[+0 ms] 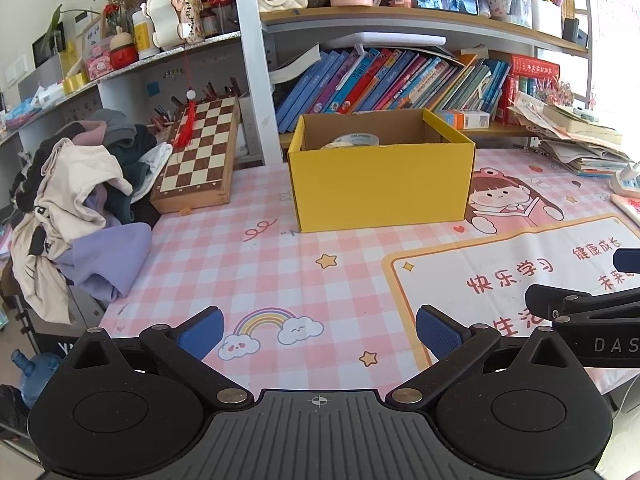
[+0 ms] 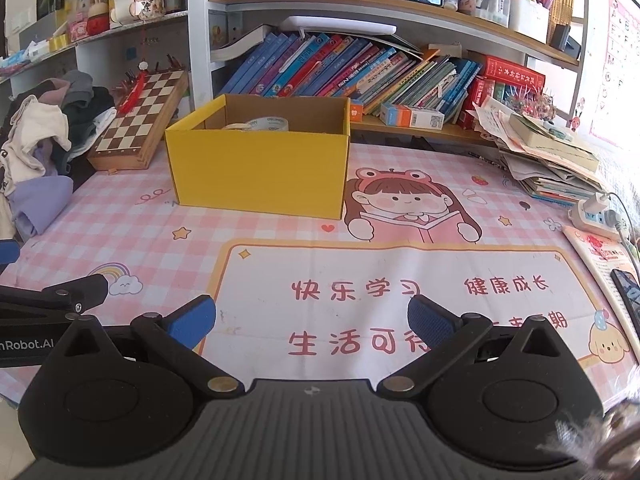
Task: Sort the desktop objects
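Observation:
A yellow cardboard box (image 1: 380, 184) (image 2: 256, 168) stands open-topped on the pink checked desk mat, at the back centre. Inside it lie rolls of tape (image 1: 354, 141) (image 2: 262, 123), only their tops showing above the rim. My left gripper (image 1: 320, 334) hovers open over the mat's rainbow print, well short of the box, with nothing between its blue pads. My right gripper (image 2: 310, 320) is open too, above the white panel with red characters, and holds nothing. Each gripper shows at the edge of the other's view.
A folded chessboard (image 1: 198, 156) leans at the left of the box beside a heap of clothes (image 1: 76, 204). A pile of papers and books (image 2: 552, 156), a power strip (image 2: 596, 216) and a booklet with a phone (image 2: 612, 276) lie at the right. Bookshelves rise behind.

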`<control>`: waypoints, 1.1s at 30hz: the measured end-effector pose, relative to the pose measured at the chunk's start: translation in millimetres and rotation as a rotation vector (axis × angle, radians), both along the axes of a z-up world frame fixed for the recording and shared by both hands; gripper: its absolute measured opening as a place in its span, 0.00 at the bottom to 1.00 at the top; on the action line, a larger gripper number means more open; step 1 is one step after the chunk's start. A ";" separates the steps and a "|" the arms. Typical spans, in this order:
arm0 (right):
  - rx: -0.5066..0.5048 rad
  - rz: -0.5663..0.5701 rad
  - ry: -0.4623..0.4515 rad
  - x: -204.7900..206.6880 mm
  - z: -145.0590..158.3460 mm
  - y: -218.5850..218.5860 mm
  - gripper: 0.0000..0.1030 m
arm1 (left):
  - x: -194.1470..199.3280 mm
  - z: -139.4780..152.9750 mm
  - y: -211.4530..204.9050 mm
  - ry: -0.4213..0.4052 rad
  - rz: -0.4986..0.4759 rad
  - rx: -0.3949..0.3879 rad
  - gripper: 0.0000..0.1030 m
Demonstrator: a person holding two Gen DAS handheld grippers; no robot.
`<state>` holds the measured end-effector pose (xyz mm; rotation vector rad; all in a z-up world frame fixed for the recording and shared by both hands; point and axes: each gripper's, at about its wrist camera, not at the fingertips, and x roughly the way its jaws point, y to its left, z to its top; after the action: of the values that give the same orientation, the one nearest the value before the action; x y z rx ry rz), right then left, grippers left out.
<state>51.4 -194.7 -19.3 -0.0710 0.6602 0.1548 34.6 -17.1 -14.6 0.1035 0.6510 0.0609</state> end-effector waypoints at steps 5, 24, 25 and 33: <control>0.003 -0.004 0.011 -0.7 -1.9 -1.3 1.00 | -0.3 -1.2 -1.0 0.007 -0.003 0.001 1.00; 0.004 0.001 0.021 -1.9 -1.8 -3.2 1.00 | -3.3 -0.6 1.2 0.008 0.002 -0.004 1.00; 0.004 0.001 0.021 -2.2 -1.8 -3.2 1.00 | -3.5 -0.5 1.3 0.008 0.002 -0.004 1.00; 0.003 0.002 0.025 -1.8 -2.2 -4.1 1.00 | -4.1 -1.2 2.5 0.010 0.000 -0.010 1.00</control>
<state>49.6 -198.8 -21.4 -0.0668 0.6843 0.1593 30.5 -14.6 -15.8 0.0943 0.6613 0.0573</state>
